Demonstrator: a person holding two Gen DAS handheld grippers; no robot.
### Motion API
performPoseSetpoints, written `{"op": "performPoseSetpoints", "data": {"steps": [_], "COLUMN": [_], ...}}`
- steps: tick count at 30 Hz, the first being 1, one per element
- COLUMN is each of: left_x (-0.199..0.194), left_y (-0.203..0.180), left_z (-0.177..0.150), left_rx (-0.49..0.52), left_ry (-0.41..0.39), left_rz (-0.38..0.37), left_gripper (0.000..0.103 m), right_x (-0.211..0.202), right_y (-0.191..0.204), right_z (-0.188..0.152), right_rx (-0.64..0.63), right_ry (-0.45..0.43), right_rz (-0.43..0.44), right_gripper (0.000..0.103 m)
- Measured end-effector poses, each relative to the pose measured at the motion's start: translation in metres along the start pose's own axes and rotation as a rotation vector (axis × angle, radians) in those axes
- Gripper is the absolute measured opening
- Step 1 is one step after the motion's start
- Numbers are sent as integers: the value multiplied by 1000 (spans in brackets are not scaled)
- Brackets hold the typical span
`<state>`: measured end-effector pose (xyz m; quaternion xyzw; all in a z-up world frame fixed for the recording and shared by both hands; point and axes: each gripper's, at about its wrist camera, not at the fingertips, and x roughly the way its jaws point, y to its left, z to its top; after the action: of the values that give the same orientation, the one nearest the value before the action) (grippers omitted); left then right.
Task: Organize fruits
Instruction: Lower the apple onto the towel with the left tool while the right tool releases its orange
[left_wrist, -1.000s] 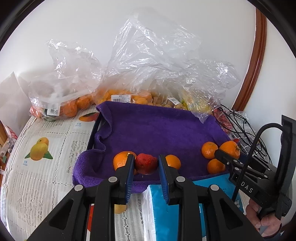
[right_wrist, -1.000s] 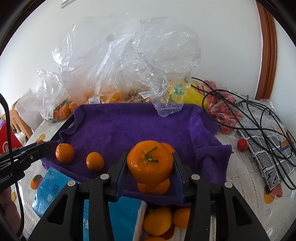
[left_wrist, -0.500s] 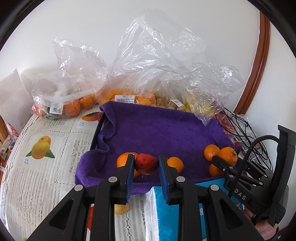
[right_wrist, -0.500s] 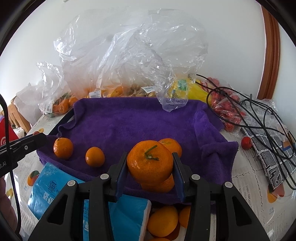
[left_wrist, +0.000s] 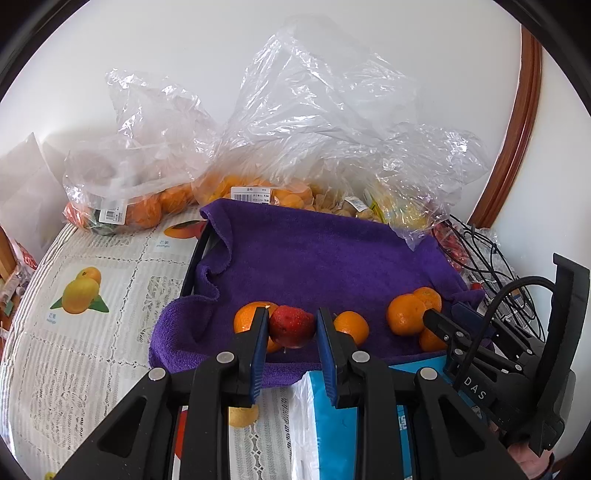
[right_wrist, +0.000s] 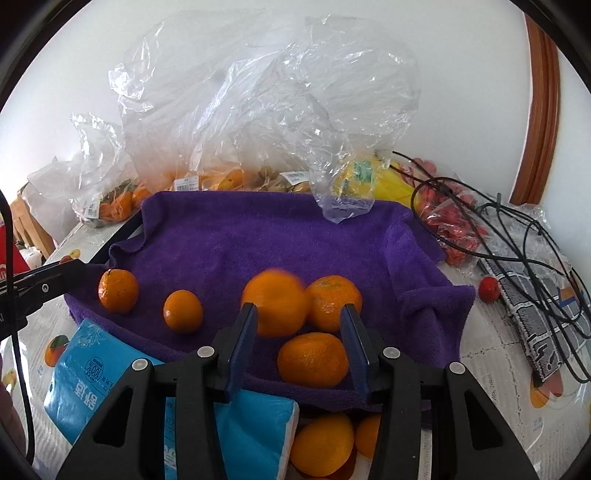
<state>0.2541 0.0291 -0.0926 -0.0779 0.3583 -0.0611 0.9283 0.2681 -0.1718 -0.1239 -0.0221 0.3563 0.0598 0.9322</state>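
My left gripper (left_wrist: 291, 316) is shut on a small red fruit (left_wrist: 291, 326), held just over the near edge of the purple towel (left_wrist: 314, 258). My right gripper (right_wrist: 298, 314) stands open over the towel's right part, with no fruit pressed between its pads. A blurred orange (right_wrist: 275, 302) lies just past its left finger, beside two other oranges (right_wrist: 334, 302) (right_wrist: 313, 360). Two smaller oranges (right_wrist: 118, 291) (right_wrist: 183, 311) rest on the towel's left part. In the left wrist view the right gripper (left_wrist: 443, 317) reaches in by the right-hand orange cluster (left_wrist: 406, 314).
Clear plastic bags of oranges (left_wrist: 147, 210) and other fruit (right_wrist: 354, 177) line the wall behind the towel. A blue tissue pack (right_wrist: 85, 369) and loose oranges (right_wrist: 321, 446) lie at the near edge. Black cables (right_wrist: 517, 236) and a bag of red fruit (right_wrist: 454, 232) crowd the right.
The orange that sat between the right gripper's pads has dropped out and now shows blurred on the towel beyond them. The left gripper keeps its hold on the red fruit.
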Motion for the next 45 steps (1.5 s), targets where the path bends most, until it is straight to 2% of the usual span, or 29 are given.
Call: {"op": "performPoseSetpoints", "data": {"steps": [10, 18, 23, 32, 38, 41, 45], "left_x": [6, 20, 34, 44, 33, 28, 23], "left_y": [0, 1, -6, -15, -6, -4, -3], "left_z": [-2, 1, 2, -4, -6, -5, -4], "left_rx": [-6, -53, -53, -18, -45, -51, -57], "left_ry": [24, 66, 91, 100, 93, 83, 74], "left_rz": [-10, -82, -77, -60, -55, -47, -36], "left_gripper": [25, 25, 25, 25, 30, 42, 45], "right_x": [-9, -33, -40, -40, -45, -46, -43], "right_y": [-9, -23, -32, -39, -61, -72, -74], "right_z": [3, 6, 4, 4, 3, -4, -21], "right_rx": [38, 52, 43, 61, 115, 133, 131], "right_ry": [-14, -42, -56, -36, -38, -17, 32], "right_rz": [0, -28, -81, -55, -79, -54, -40], "right_gripper": [45, 47, 48, 49, 50, 50, 48]}}
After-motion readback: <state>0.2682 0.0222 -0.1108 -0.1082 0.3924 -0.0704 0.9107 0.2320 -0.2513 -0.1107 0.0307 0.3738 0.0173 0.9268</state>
